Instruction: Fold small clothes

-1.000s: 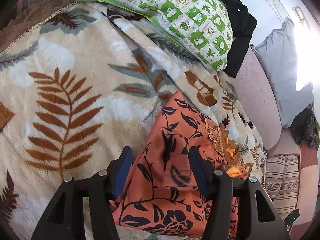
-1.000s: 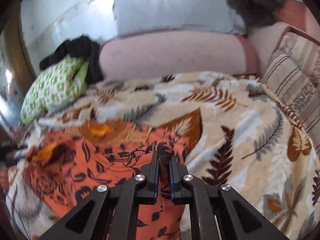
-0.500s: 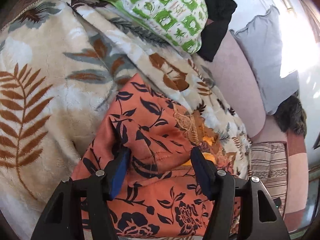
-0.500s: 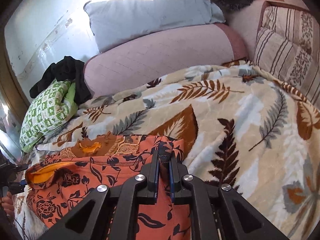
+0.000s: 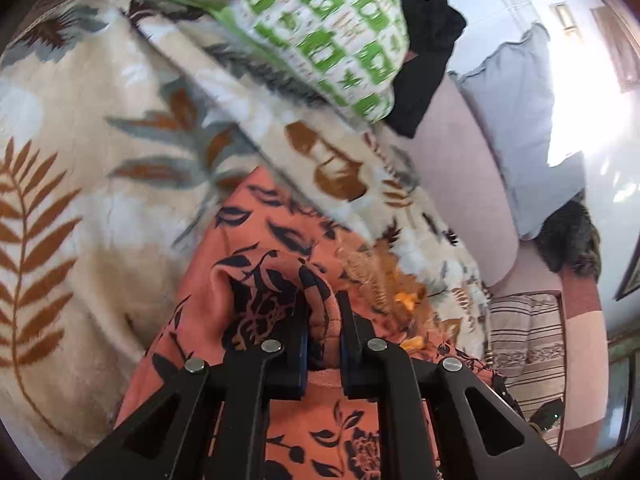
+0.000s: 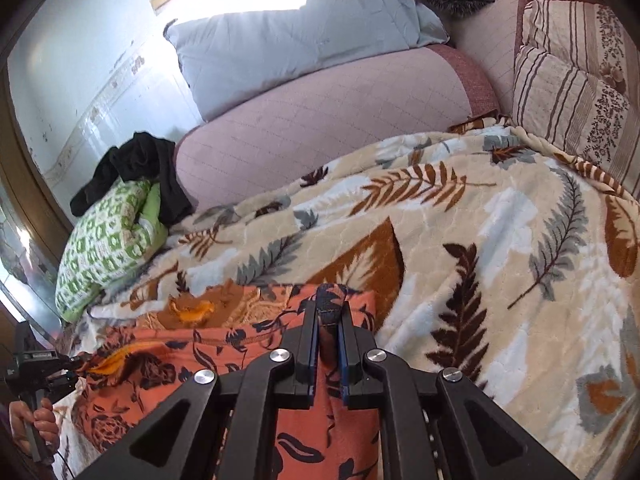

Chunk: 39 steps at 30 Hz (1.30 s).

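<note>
Leaf-print blanket (image 6: pixel 460 240), orange garment (image 6: pixel 168 372), green pillow (image 6: pixel 108 248)

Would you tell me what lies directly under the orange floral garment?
The orange floral garment lies on the leaf-print blanket, which shows around it. Whatever the blanket covers is hidden.

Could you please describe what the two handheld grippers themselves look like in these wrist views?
Both match: the left gripper and right gripper are matte black, each with two flat black fingers lined with blue pads. Angular black linkage arms with triangular cut-outs carry round silver pivot pins. No cables or markings show on them, and no sleeve is visible.
</note>
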Available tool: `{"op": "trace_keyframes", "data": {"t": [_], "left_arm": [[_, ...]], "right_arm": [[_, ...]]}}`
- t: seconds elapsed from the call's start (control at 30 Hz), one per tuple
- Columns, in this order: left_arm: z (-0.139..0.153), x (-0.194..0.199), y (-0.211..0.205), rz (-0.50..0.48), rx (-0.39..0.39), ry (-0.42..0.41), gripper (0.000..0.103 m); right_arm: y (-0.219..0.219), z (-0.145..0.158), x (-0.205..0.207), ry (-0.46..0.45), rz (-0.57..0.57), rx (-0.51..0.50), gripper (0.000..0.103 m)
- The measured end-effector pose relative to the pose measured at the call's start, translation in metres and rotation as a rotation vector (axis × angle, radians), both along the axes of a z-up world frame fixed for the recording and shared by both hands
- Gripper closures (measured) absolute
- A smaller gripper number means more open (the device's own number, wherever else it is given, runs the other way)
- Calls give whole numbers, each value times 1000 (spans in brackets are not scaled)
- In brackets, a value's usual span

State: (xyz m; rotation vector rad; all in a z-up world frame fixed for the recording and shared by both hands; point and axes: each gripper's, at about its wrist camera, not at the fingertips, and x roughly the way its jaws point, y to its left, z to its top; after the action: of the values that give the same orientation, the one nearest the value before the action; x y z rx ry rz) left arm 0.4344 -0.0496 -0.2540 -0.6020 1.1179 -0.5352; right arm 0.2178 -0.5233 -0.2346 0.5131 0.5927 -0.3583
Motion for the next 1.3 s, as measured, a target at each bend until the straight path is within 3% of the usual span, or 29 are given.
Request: {"op": "trace_keyframes", "data": {"t": [0.13, 0.3, 0.37, 0.43, 0.5, 0.53, 0.57, 0.63, 0.73, 0.83, 0.9, 0.97, 1.07, 1.17, 1.23, 1.3], "left_arm": [[18, 23, -3, -12, -51, -1, 92], [26, 78, -20, 29, 53, 14, 91], [9, 94, -28, 1, 103, 79, 90], [-15, 102, -29, 15, 156, 207, 82], [-21, 97, -19, 44, 71, 206, 74], [-18, 92, -9, 74, 9, 164, 64], [-12, 83, 1, 119, -16, 117, 58], [6, 59, 18, 193, -22, 11, 40], [27, 17, 21, 152, 63, -76, 38], [28, -30, 17, 131, 122, -90, 38], [16, -54, 12, 135, 168, -47, 38], [1, -70, 8, 152, 214, -2, 38], [-21, -77, 6, 129, 298, 28, 38], [-27, -81, 12, 111, 299, 6, 38], [-27, -80, 20, 110, 258, 12, 38], [-25, -79, 29, 126, 207, 17, 38]], "right_arm": [[-13, 10, 11, -45, -29, 16, 95], [-40, 10, 37, -88, -102, 15, 95], [-55, -5, 53, -69, -101, 75, 93], [-62, -25, 63, -12, -99, 116, 92], [-64, -42, 65, 44, -100, 133, 80], [-68, -49, 63, 66, -104, 139, 63], [-72, -51, 59, 57, -110, 152, 38], [-84, -49, 40, -10, -150, 204, 28], [-89, -32, 18, -86, -151, 276, 28], [-49, -10, 19, -46, -15, 198, 30], [-4, -4, 31, 25, 107, 130, 41], [40, -5, 41, 82, 218, 108, 64], [96, -22, 46, 162, 329, 73, 64], [126, -66, 49, 349, 361, 48, 64], [136, -65, 48, 343, 347, -24, 64], [144, -45, 58, 304, 353, -30, 65]]}}
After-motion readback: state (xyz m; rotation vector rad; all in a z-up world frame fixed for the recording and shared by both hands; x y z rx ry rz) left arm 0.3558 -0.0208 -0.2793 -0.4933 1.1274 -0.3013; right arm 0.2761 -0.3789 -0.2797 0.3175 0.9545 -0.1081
